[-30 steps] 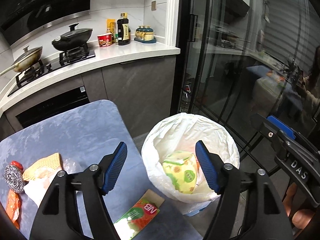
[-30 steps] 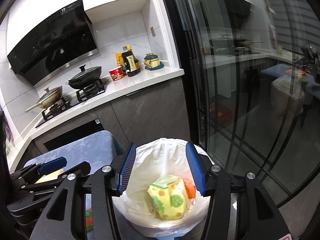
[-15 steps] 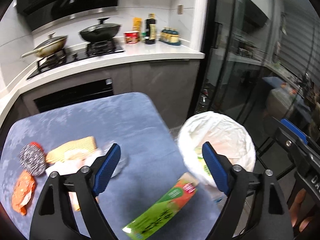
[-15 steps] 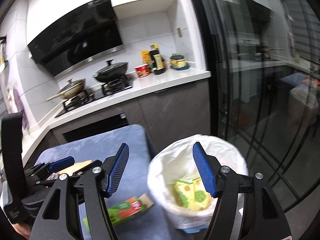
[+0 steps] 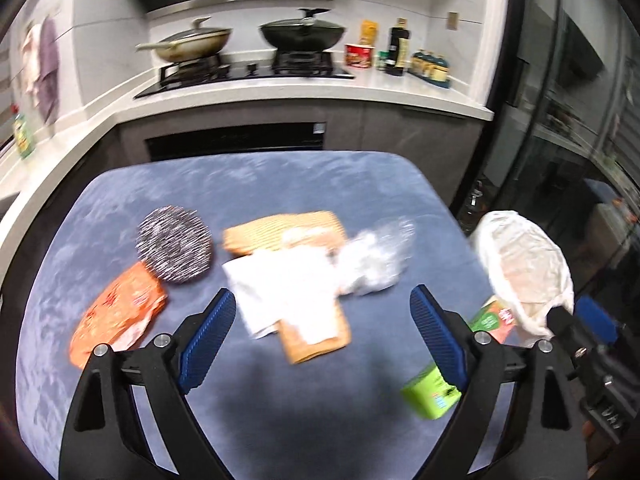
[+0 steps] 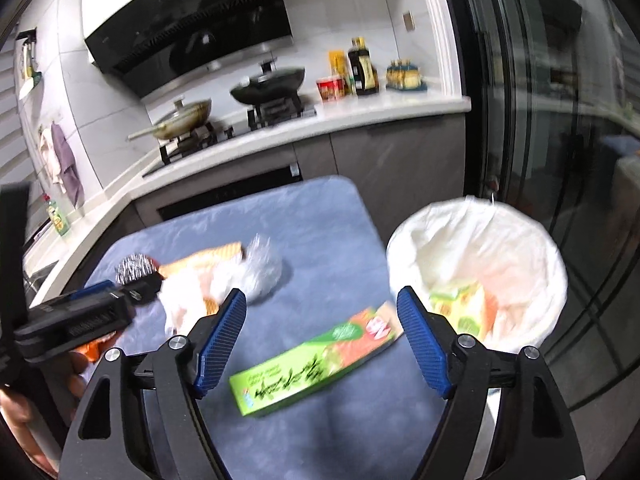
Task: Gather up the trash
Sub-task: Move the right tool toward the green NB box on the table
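Observation:
Trash lies on a blue-grey table (image 5: 280, 184): a steel scourer (image 5: 175, 244), an orange wrapper (image 5: 118, 314), white paper (image 5: 286, 288) over a tan waffle-like piece (image 5: 280, 230), crumpled clear plastic (image 5: 378, 258) and a green-and-orange box (image 6: 316, 364). My left gripper (image 5: 324, 336) is open and empty above the paper pile. My right gripper (image 6: 322, 340) is open and empty just above the green box. A white-lined bin (image 6: 480, 264) stands off the table's right edge and holds a yellow-green carton (image 6: 464, 308).
A kitchen counter (image 5: 280, 88) with a stove, two pans and bottles runs behind the table. Dark glass sliding doors (image 6: 560, 120) stand to the right, behind the bin. The left gripper's body (image 6: 76, 316) shows at the left of the right wrist view.
Both grippers have swung left, away from the bin and over the table. The left one now faces the paper pile, the right one the green box. Both stayed open.

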